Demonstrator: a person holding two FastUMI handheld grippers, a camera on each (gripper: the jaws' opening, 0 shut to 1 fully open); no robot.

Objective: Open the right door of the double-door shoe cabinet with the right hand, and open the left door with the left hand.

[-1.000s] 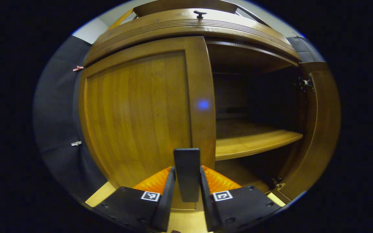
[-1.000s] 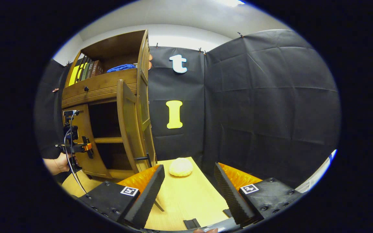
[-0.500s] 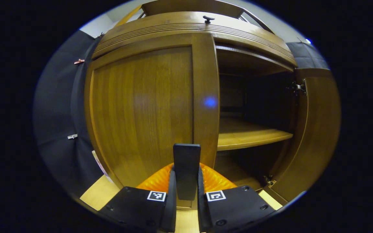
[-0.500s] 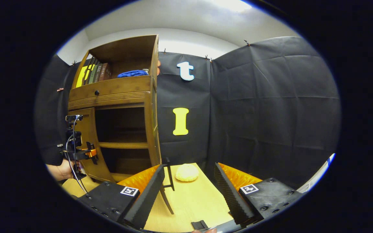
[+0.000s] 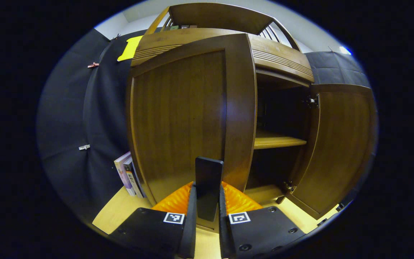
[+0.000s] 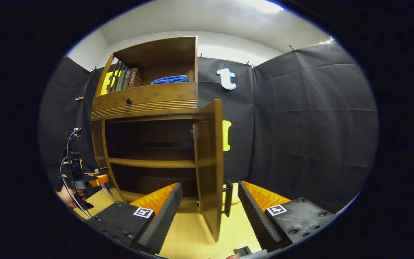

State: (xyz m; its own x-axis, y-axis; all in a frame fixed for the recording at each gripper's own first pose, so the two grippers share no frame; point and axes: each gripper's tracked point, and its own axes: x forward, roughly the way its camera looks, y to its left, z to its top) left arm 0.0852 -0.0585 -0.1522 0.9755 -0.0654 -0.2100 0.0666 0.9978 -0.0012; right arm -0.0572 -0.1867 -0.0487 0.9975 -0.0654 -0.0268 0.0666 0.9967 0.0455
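Wooden left door [image 5: 182, 118] swings ajar with my left gripper [image 5: 207, 216] clamped on its handle [image 5: 208, 187], while my right gripper [image 6: 208, 212] gapes beside the right door [image 6: 210, 169].

We cannot see the left door [image 5: 178, 118]'s handle [image 5: 208, 187] base, hidden between the left gripper [image 5: 207, 212]'s closed fingers. In the right gripper view, the hand [image 6: 67, 196] holding the far gripper [image 6: 84, 178] is cut off at the left.
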